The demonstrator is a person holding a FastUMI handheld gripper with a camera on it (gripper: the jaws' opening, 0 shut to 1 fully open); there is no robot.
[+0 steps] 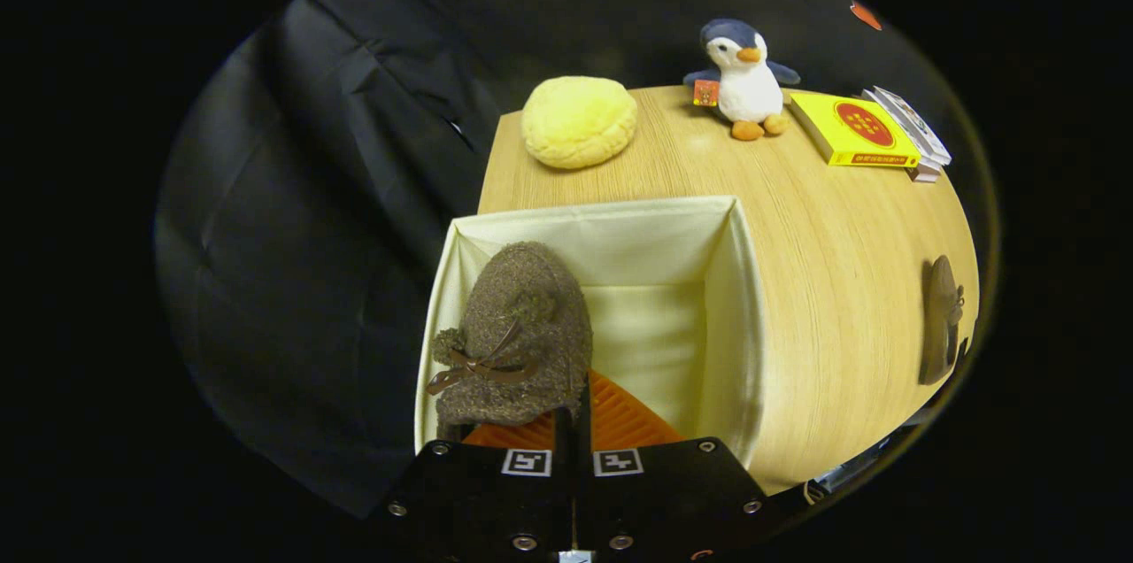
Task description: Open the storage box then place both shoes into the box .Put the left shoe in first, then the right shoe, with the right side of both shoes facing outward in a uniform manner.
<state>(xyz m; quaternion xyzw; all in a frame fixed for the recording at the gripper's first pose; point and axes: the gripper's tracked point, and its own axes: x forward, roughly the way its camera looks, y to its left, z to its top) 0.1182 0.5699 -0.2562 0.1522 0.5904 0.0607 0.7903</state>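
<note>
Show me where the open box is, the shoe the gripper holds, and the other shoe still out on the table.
Storage box (620,211): gripper view, far rim.
Held shoe (522,324): gripper view, fuzzy upper above the bow; gripper (574,421) shut on its edge.
Other shoe (940,320): gripper view, middle of its side.

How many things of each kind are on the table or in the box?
Shoes: 2, one held over the box by the shut hand-held gripper, one on the table
Soft toys: 2
Books: 2
Boxes: 1
Total: 7
</note>
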